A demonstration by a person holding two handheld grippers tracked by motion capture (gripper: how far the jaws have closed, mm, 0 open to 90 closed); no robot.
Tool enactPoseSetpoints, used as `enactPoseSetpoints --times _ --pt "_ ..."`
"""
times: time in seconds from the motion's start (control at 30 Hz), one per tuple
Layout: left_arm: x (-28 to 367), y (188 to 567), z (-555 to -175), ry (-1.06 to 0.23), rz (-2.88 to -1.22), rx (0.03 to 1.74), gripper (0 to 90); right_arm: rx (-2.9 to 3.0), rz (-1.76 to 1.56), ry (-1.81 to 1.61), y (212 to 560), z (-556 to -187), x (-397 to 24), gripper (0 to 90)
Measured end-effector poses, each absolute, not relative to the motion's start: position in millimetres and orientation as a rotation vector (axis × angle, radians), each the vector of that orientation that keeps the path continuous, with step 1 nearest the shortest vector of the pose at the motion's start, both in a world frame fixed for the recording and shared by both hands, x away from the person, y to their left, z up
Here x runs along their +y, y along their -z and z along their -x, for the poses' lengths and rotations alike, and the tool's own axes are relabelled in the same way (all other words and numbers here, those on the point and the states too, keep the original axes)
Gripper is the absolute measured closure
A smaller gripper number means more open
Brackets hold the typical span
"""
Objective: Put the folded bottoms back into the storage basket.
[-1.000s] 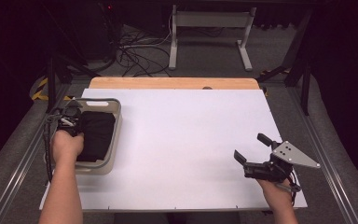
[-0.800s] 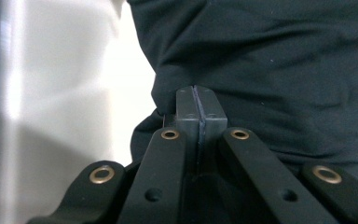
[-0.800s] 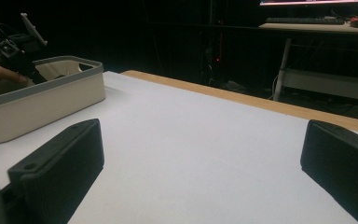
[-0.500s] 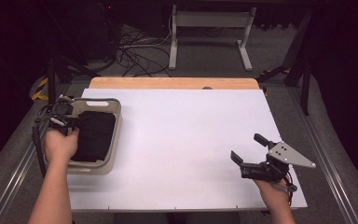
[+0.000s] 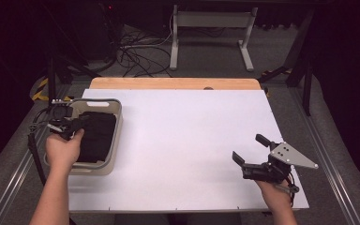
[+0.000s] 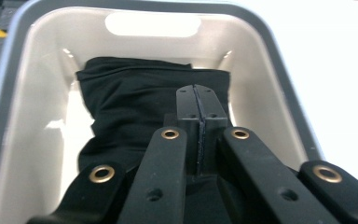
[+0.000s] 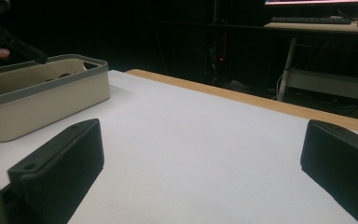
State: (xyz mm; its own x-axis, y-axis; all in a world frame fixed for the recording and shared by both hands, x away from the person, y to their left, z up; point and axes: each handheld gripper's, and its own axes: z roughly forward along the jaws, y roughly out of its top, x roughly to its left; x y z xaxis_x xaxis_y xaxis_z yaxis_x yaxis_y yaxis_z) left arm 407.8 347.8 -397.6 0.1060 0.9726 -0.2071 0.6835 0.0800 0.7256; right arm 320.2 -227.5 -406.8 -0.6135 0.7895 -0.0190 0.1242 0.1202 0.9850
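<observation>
A: Left claw (image 6: 198,100) has pulled back toward the bin's (image 5: 115,140) near-left edge, clenched empty above the black cloth (image 6: 135,107) inside.
B: Right claw (image 5: 249,150) is sitting released over the table (image 5: 183,140).

Left gripper (image 6: 199,100): jaws pressed together, pointing forward and down; held in left hand (image 5: 63,150). Right gripper (image 5: 249,154): jaws spread wide, pointing left; held low in right hand (image 5: 274,194), forearm extended.

Black tool (image 6: 198,116) with brass rivets; forearms apparently unsleeved.
</observation>
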Motion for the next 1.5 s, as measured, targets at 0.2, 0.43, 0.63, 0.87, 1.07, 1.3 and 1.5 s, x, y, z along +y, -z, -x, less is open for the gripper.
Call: enactPoseSetpoints --times 0.2,0.43,0.63,0.87,1.07,1.3,1.5 --pt "346 399 -401 -0.512 -1.624 1.600 90.0 1.836 -0.889 -1.535 407 -321 -230 0.1" --pt "343 393 -383 -0.533 -1.516 1.507 89.9 1.835 -0.889 -1.534 407 -320 -230 0.1" --pt "334 391 -374 -0.583 -1.510 1.409 77.0 1.838 -0.892 -1.536 407 -321 -230 0.1" --pt "324 389 -368 -0.618 -1.514 1.324 49.8 1.834 -0.894 -1.538 407 -320 -230 0.1" --pt "321 388 -363 -0.629 -1.513 1.262 41.7 1.835 -0.890 -1.535 407 -320 -230 0.1" --pt "315 392 -359 -0.608 -1.536 1.193 32.7 1.835 -0.889 -1.535 407 -320 -230 0.1" --pt "312 393 -353 -0.600 -1.527 1.133 26.9 1.839 -0.887 -1.532 407 -320 -229 0.1"
